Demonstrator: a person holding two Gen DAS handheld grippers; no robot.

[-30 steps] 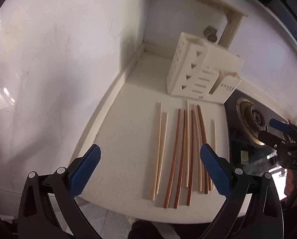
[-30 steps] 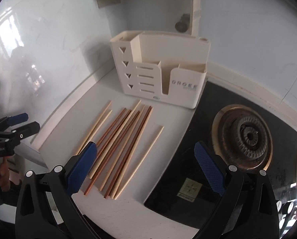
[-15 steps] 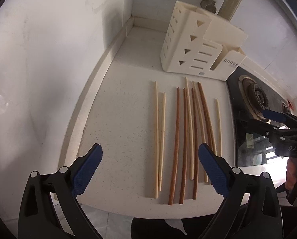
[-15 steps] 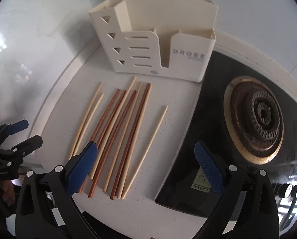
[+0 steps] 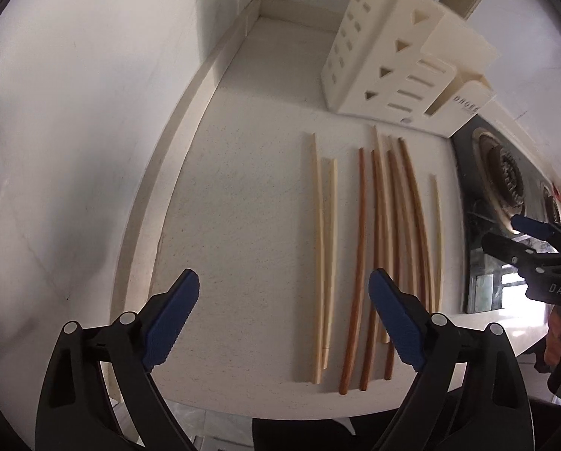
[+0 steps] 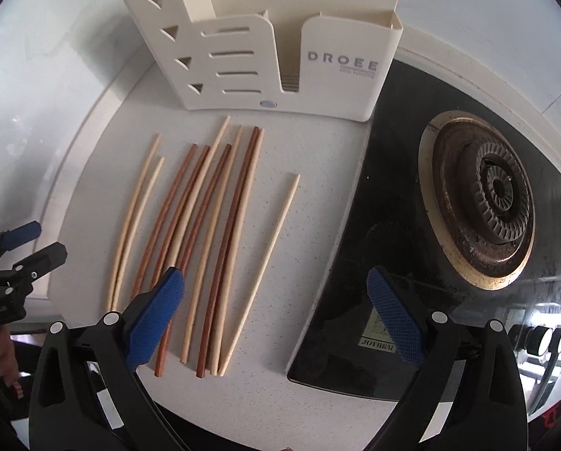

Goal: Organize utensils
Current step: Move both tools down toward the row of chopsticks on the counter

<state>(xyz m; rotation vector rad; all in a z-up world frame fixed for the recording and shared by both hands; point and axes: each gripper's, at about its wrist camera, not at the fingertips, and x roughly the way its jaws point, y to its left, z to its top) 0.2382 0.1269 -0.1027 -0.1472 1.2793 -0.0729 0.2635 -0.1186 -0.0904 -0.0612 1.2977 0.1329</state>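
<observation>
Several chopsticks lie side by side on the white counter, some pale wood [image 5: 319,248] [image 6: 135,221], some reddish brown [image 5: 357,263] [image 6: 227,248]. One pale chopstick [image 6: 269,259] lies apart nearest the stove. A cream utensil holder [image 5: 400,64] [image 6: 269,49] stands behind them, its compartments showing nothing inside. My left gripper [image 5: 284,300] is open and empty above the near ends of the pale pair. My right gripper [image 6: 276,300] is open and empty above the near ends of the right-hand chopsticks.
A black glass stove [image 6: 449,203] with a gas burner [image 6: 494,191] lies right of the counter. White tiled walls [image 5: 92,112] close the left and back. The counter's front edge [image 5: 280,409] is just below the chopstick ends.
Both grippers have moved forward and down toward the chopsticks, which now look larger. The holder has shifted toward the top of both views. Both grippers stay open.
</observation>
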